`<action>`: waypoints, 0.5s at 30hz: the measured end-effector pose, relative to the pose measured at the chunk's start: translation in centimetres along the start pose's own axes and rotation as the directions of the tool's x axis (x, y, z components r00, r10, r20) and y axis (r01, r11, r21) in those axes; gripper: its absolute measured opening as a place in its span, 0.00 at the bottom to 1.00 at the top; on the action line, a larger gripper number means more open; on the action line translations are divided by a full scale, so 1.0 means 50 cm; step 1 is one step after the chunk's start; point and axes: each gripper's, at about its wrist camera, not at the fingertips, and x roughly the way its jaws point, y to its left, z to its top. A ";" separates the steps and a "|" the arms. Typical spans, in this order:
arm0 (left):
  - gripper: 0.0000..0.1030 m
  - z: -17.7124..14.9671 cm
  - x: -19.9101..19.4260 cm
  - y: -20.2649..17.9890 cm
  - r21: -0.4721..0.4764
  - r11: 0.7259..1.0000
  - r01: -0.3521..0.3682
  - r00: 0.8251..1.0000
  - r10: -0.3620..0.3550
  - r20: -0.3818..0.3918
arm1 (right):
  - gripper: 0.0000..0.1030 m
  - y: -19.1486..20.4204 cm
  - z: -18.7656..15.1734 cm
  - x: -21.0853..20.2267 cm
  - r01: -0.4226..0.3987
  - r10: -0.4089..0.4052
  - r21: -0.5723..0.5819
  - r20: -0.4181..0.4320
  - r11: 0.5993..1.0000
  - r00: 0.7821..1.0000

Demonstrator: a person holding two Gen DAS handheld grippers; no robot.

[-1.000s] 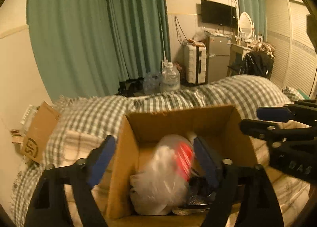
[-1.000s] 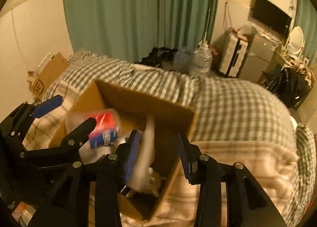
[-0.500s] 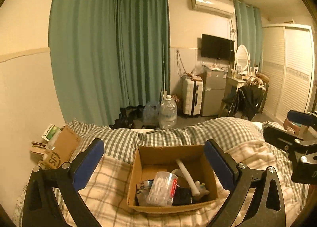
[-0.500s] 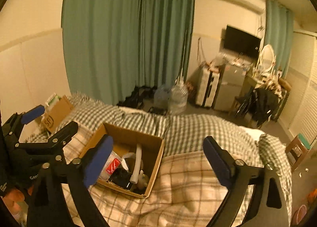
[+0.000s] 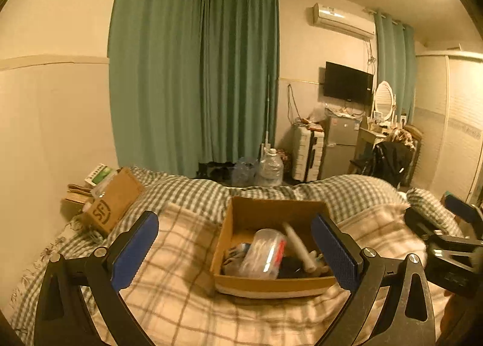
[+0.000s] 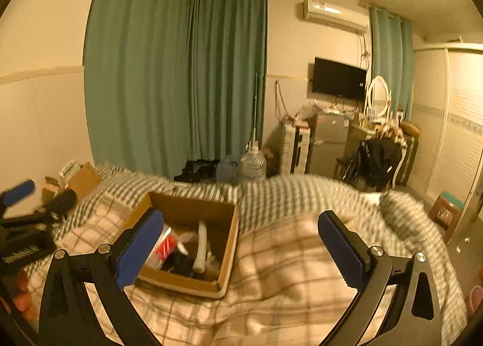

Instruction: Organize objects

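Left wrist view: my left gripper and right gripper, jaws just spread wide and released, hang clear above the cardboard box's rim, blanket around.

Both tools opened, withdrew from box (apparently empty-jawed).

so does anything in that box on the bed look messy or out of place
Slightly. In the cardboard box the things lie jumbled: a clear plastic cup on its side, a white handle leaning diagonally over dark items. Nothing has spilled onto the blanket.
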 end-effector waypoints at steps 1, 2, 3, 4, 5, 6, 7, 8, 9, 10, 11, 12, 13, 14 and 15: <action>1.00 -0.016 0.003 0.006 0.003 1.000 -0.007 1.000 0.007 -0.004 | 1.00 0.005 -0.012 0.017 0.004 -0.004 -0.006 -0.024 1.000 1.000; 1.00 -0.025 0.004 0.012 0.001 1.000 -0.008 1.000 0.008 -0.009 | 1.00 0.008 -0.019 0.032 0.011 -0.011 -0.012 -0.045 1.000 0.999; 1.00 -0.037 0.009 0.018 -0.002 1.000 -0.006 1.000 0.006 -0.017 | 1.00 0.012 -0.026 0.045 0.015 -0.015 -0.011 -0.061 1.000 0.998; 1.00 -0.047 0.009 0.025 -0.004 1.000 -0.006 1.000 0.006 -0.022 | 1.00 0.013 -0.029 0.053 0.010 -0.011 -0.008 -0.071 1.000 0.997; 1.00 -0.059 0.020 0.030 -0.009 1.000 -0.010 0.999 0.010 -0.036 | 1.00 0.015 -0.031 0.058 0.005 -0.006 -0.006 -0.077 1.000 0.997; 1.00 -0.061 0.025 0.031 -0.010 1.000 -0.010 0.999 0.010 -0.045 | 1.00 0.016 -0.035 0.061 0.006 -0.006 -0.006 -0.081 1.000 0.997; 1.00 -0.067 0.033 0.034 -0.013 1.000 -0.008 0.998 0.008 -0.061 | 1.00 0.020 -0.038 0.061 0.008 -0.009 -0.010 -0.083 1.000 0.997; 1.00 -0.072 0.035 0.034 -0.016 1.000 -0.004 0.998 0.003 -0.066 | 1.00 0.024 -0.040 0.061 0.012 -0.013 -0.018 -0.082 1.000 0.997; 1.00 -0.076 0.037 0.035 -0.021 1.000 0.001 0.998 -0.003 -0.069 | 1.00 0.027 -0.044 0.060 0.014 -0.016 -0.023 -0.082 1.000 0.997; 1.00 -0.078 0.039 0.034 -0.022 1.000 0.004 0.997 -0.006 -0.071 | 1.00 0.030 -0.045 0.062 0.016 -0.018 -0.026 -0.083 1.000 0.996; 1.00 -0.079 0.038 0.034 -0.021 1.000 0.004 0.997 -0.006 -0.072 | 1.00 0.033 -0.047 0.062 0.015 -0.017 -0.030 -0.087 0.999 0.996; 1.00 -0.078 0.037 0.033 -0.020 1.000 0.004 0.997 -0.005 -0.073 | 1.00 0.038 -0.046 0.065 0.016 -0.019 -0.031 -0.089 0.999 0.996; 1.00 -0.079 0.036 0.032 -0.019 1.000 0.003 0.998 -0.004 -0.070 | 1.00 0.040 -0.045 0.064 0.019 -0.021 -0.032 -0.089 0.999 0.996; 1.00 -0.078 0.035 0.032 -0.019 1.000 0.002 0.998 -0.004 -0.067 | 1.00 0.042 -0.046 0.063 0.019 -0.022 -0.034 -0.088 0.999 0.996; 1.00 -0.077 0.034 0.032 -0.020 1.000 0.002 0.998 -0.003 -0.066 | 1.00 0.041 -0.047 0.063 0.019 -0.022 -0.034 -0.087 0.999 0.996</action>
